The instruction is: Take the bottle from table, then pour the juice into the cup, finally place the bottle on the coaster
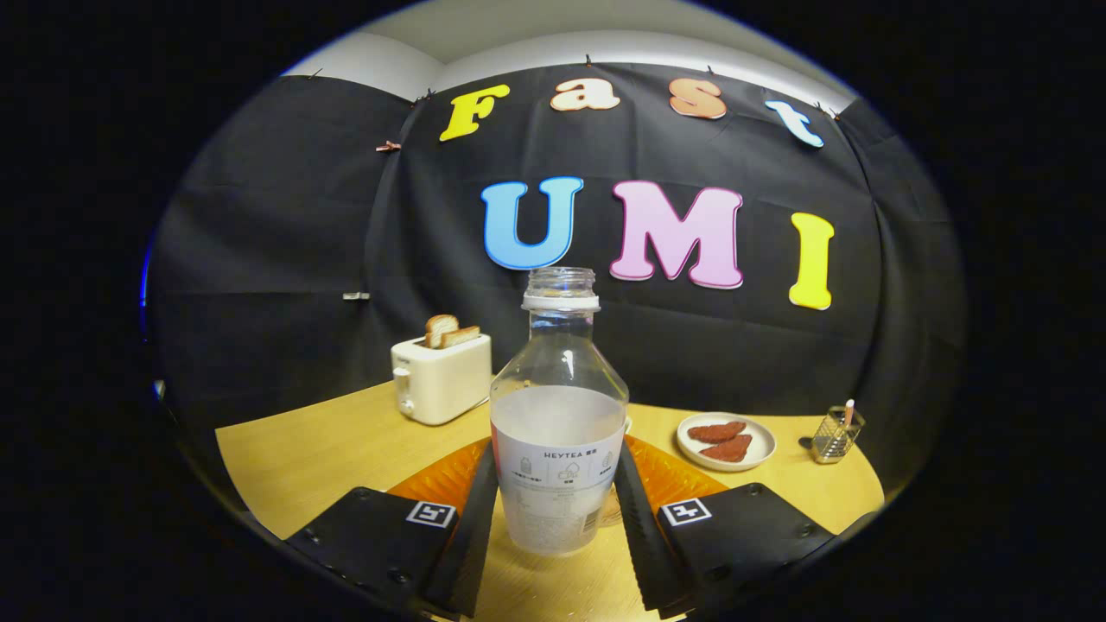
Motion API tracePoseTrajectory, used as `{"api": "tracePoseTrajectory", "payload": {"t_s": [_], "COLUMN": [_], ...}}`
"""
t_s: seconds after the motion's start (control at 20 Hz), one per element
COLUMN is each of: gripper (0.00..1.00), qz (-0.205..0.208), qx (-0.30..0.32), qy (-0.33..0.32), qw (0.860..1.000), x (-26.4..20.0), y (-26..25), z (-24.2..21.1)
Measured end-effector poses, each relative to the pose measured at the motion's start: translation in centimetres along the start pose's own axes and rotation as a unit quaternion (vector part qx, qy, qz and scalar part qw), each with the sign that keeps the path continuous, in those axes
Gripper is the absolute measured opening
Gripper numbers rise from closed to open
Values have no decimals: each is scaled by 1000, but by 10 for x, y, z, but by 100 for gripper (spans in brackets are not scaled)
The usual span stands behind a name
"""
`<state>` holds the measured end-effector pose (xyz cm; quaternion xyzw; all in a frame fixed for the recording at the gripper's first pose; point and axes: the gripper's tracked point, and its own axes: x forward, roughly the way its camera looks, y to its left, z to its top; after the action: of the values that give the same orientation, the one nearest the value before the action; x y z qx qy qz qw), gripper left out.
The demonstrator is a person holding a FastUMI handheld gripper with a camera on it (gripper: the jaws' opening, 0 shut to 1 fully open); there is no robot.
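**Bottle held low between the fingers, cap off**

The gripper [557,527] was closed on the bottle [558,432], one finger pressed against each side of the labelled lower body, so the bottle stood upright between them over the surface [328,449]. It was clear plastic with pale juice to about mid-height and an open neck; it probably weighed little but would slosh, and thin walls could buckle or slip under a hard squeeze. The low, labelled band looked the firmer, less slippery place to hold. Just behind the bottle, spreading to both sides of the fingers, lay an orange ribbed piece [441,475], possibly the coaster. Farther off to the left stood a toaster [441,380], to the right a plate [726,442] and a wire holder [836,434]
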<state>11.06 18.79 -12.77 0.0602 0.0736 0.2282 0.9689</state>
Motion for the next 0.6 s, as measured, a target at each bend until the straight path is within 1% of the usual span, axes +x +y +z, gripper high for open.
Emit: {"api": "tracePoseTrajectory", "payload": {"t_s": [0.25, 0.4, 0.6], "gripper": [72, 72, 72], "qz": [-22, -36, -49], "qx": [21, 35, 18], "qy": [-21, -20, -10], "qw": [999, 999, 999], "x": [49, 76, 97], "y": [-20, -28, -35], "z": [-14, -34, -67]}}
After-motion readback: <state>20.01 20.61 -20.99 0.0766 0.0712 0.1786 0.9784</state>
